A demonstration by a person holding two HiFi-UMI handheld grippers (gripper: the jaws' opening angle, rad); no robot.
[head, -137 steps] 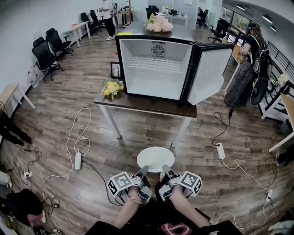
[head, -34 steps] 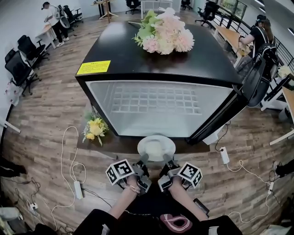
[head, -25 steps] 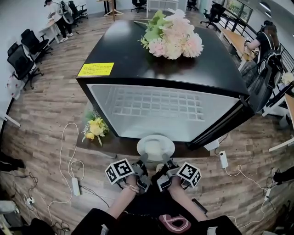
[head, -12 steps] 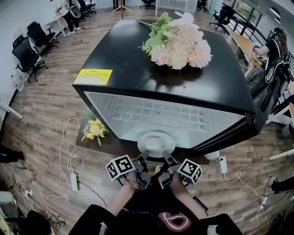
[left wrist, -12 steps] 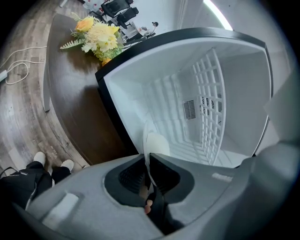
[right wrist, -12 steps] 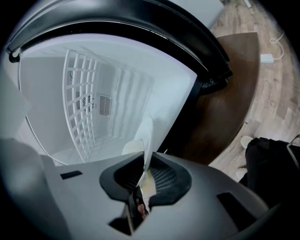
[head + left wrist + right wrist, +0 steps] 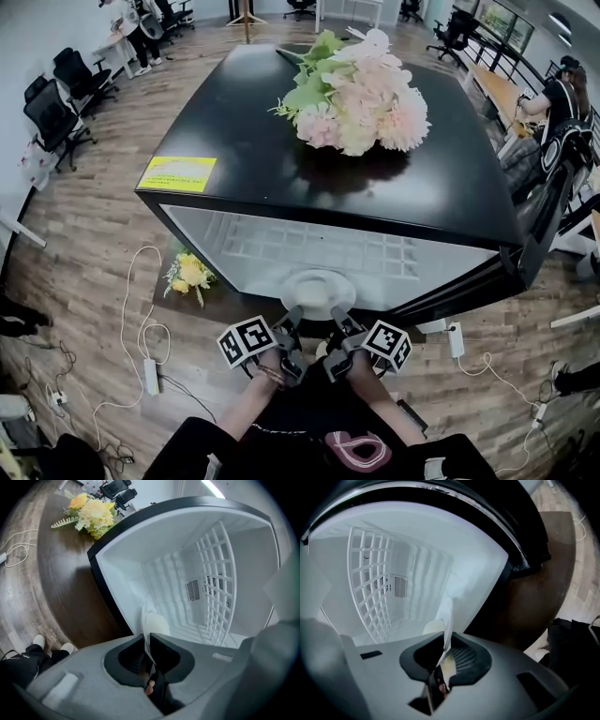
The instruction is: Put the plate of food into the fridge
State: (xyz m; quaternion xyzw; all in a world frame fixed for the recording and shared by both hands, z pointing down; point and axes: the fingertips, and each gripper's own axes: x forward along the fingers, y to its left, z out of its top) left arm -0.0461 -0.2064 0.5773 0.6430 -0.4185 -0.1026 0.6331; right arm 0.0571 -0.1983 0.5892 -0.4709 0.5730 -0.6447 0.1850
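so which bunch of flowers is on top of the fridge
The pink bunch; the yellow bunch lies lower, on the brown table left of the fridge.

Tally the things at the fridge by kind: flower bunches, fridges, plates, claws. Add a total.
Flower bunches: 2 (pink bunch, yellow bunch)
Fridge: 1
Plate: 1
Claws: 2 (left claw, right claw)
Total: 6

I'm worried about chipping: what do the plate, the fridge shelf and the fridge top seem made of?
The plate: smooth white, thin rim; probably glazed ceramic, maybe melamine. The shelf: open grid of thin white bars, likely coated wire. The fridge top: glossy black, mirrors the flowers; glass or plastic, unclear.
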